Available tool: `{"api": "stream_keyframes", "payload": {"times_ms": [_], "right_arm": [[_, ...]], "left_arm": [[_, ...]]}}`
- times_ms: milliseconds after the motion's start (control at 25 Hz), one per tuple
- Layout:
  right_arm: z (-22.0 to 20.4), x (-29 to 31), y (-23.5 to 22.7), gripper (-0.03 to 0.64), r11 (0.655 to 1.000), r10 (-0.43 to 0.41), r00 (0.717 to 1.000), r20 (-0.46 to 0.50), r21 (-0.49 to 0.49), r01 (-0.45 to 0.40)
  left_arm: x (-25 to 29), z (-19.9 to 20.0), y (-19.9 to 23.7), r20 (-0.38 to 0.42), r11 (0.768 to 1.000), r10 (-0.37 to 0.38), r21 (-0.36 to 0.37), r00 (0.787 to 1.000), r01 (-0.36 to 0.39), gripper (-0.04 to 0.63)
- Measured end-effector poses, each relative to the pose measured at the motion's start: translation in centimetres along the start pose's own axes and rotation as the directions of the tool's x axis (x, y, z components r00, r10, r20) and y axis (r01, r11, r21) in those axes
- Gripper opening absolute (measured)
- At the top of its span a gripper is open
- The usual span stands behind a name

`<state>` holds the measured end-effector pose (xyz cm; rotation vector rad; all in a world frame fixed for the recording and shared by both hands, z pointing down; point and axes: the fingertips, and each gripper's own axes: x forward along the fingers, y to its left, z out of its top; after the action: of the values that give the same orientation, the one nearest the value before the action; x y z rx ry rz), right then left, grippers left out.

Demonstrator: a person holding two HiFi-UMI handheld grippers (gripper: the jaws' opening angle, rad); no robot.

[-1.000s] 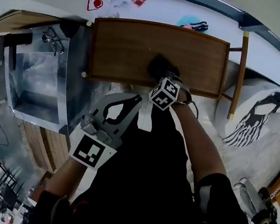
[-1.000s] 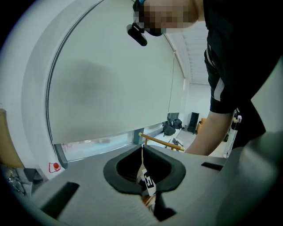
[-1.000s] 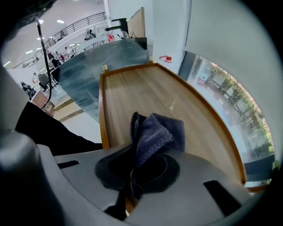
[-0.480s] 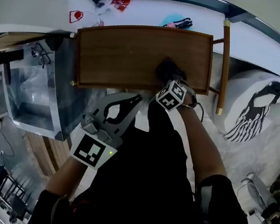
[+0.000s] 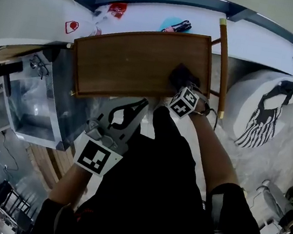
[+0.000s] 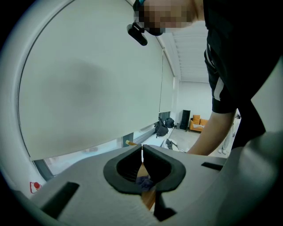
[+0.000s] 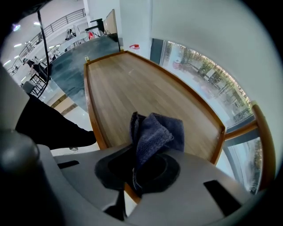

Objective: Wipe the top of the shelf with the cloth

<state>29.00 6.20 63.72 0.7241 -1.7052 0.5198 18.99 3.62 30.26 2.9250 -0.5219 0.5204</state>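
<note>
Blue-grey cloth [image 7: 155, 131] pinched between the right gripper's [image 7: 135, 155] fingers, bunched on the shelf top [image 7: 132, 84] — left gripper's [image 6: 142, 149] fingers together, empty.

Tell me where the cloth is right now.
In the head view, the cloth sits on the shelf top near its right end, clamped in the right gripper.
</note>
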Motion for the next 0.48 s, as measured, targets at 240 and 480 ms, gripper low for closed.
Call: {"api": "stream_keyframes", "payload": {"times_ms": [240,480], "right_arm": [[-1.5,-0.3,-1.1,0.028,0.999,-0.018,1.000,-0.025,0.027,0.019],[-0.9,-1.3,-1.4,0.028,0.998,-0.025,1.000,0.016,0.062,0.024]], "left_arm": [[0.6,0.7,-0.3,0.004,1.000,0.001,0.009,1.000,-0.001,0.026],[-0.2,1.8,0.3,0.008,0.999,0.027,0.042,1.000,-0.028,0.026]]}}
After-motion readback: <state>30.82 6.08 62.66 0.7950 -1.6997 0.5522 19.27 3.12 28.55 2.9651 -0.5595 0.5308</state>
